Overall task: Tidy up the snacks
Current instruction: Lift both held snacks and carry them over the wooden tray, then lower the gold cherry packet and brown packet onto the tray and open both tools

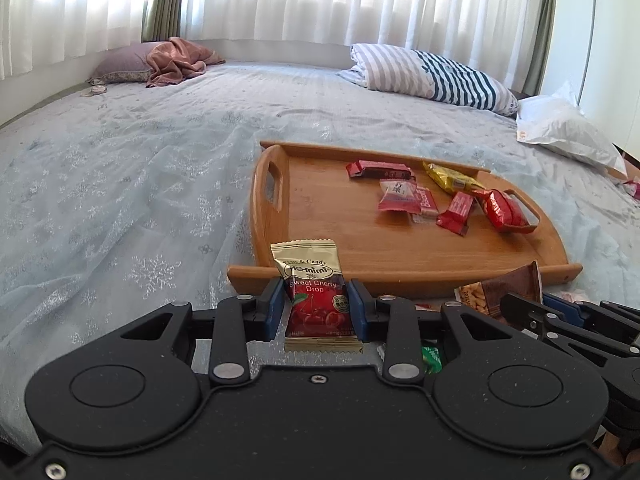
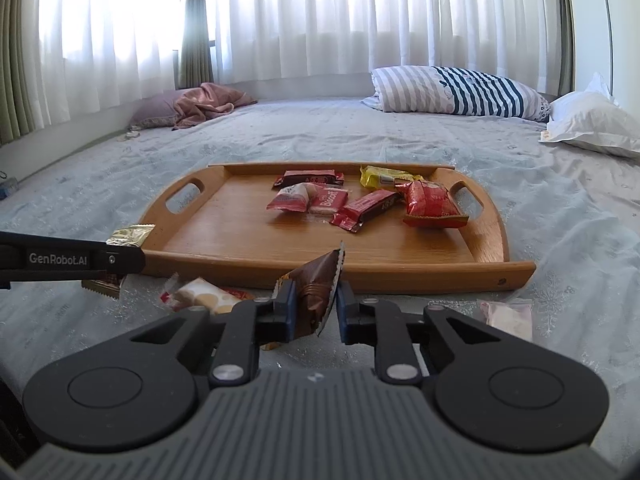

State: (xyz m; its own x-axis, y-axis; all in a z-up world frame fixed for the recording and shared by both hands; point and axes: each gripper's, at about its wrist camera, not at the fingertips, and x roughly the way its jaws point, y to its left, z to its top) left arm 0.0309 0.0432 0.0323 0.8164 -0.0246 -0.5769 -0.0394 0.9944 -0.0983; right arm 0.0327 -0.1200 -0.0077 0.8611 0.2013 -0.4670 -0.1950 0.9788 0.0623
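Left gripper [image 1: 316, 306] pinches a light, crinkly Sweet Cherry Drop packet [image 1: 314, 292] at mid-body while the right gripper [image 2: 314, 306] clamps a brown snack pouch [image 2: 316, 294], both just short of the wooden tray [image 2: 224, 240], likely slippery, best gripped flat.

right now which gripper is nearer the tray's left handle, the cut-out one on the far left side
Left. The left gripper, shut on the cherry drop packet, sits at the wooden tray near corner below that handle. The right gripper, shut on the brown packet, is further right along the near rim.
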